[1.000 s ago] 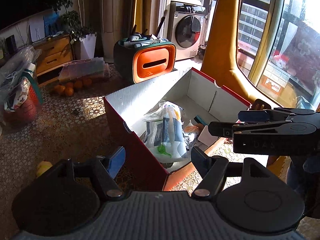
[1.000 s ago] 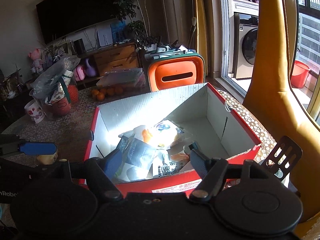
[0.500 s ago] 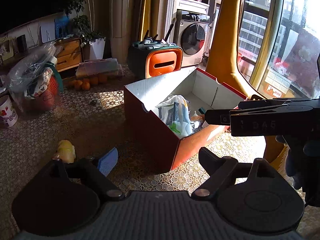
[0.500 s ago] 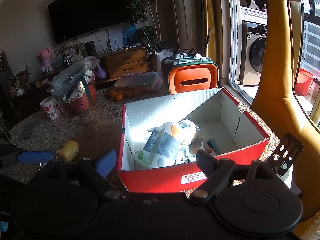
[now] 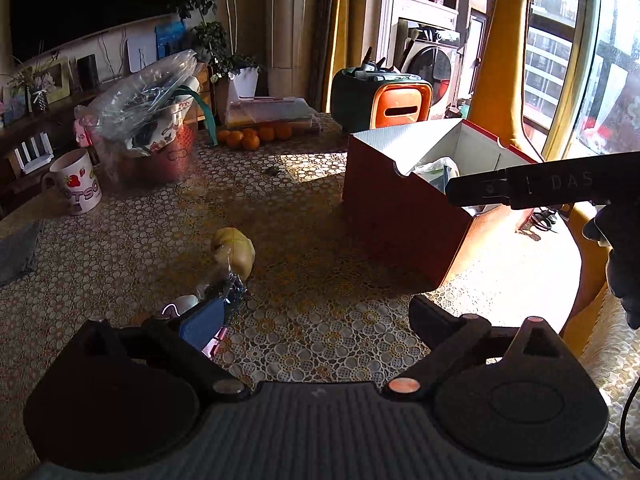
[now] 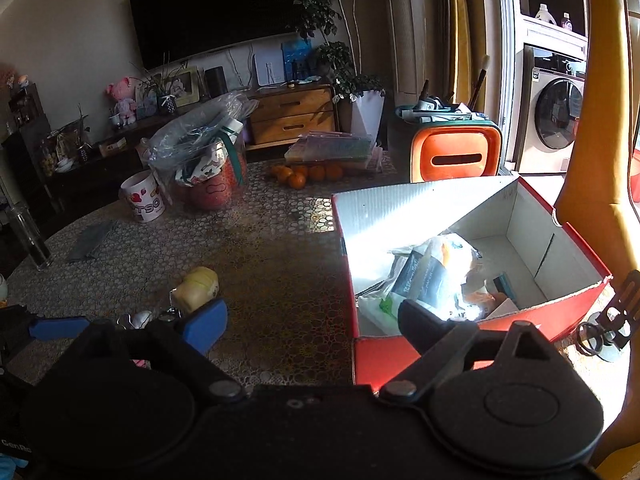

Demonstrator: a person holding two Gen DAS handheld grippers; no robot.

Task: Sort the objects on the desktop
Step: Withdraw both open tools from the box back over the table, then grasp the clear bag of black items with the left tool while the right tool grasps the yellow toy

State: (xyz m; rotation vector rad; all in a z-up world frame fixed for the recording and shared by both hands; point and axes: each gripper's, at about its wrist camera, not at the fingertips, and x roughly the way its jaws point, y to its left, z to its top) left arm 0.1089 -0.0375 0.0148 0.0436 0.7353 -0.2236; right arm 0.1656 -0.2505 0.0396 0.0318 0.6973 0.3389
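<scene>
A red cardboard box point(image 5: 404, 220) with white inner walls stands on the lace-covered table and holds several packets and bags point(image 6: 428, 276). It also shows in the right wrist view point(image 6: 440, 344). A small yellow wrapped item point(image 5: 234, 250) lies on the table left of the box, also seen in the right wrist view point(image 6: 198, 288). A small shiny object point(image 5: 182, 304) lies just before my left gripper point(image 5: 316, 320), which is open and empty. My right gripper point(image 6: 316, 320) is open and empty, near the box's front left corner.
A white strawberry mug point(image 5: 78, 188), a red basket with a clear plastic bag point(image 5: 152, 128), several oranges point(image 5: 252, 136) and an orange and green organiser point(image 5: 380, 100) stand at the back. A grey cloth point(image 5: 16, 252) lies at far left. A yellow chair point(image 6: 592, 184) stands at the right.
Both grippers have pulled back from the box and swung left. The yellow wrapped item and shiny object have come into view. Both grippers stay open and empty.
</scene>
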